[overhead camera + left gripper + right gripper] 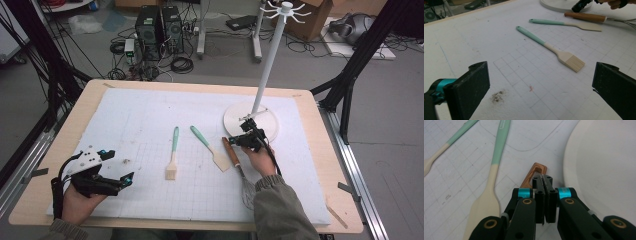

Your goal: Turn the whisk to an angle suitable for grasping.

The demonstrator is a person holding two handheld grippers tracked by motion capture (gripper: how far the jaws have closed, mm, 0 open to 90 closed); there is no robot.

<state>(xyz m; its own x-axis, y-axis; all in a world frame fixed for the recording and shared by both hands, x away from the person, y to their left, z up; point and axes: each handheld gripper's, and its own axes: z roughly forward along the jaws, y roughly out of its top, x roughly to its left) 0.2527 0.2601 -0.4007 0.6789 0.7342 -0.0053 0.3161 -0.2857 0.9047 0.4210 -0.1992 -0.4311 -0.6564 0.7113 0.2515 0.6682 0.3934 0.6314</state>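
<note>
Whisk (239, 169), wooden-handled, lay right of the spatula (211, 149) and pastry brush (173, 159), its handle pointing toward the white stand base (233, 120). Right gripper (242, 139) hovered with jaws pressed together just above that handle's far end; left gripper (126, 179) rested near-left, jaws wide, empty.

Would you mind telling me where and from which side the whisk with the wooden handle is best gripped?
Probably on the wooden handle of the whisk, from above, fingers closing across its width. It lies flat on the mat, straight and narrow, while the wire end near the sleeve looks springy. The right gripper already hovers shut over the handle's hanging loop; it would need to open first. The spatula alongside leaves little room.
</note>
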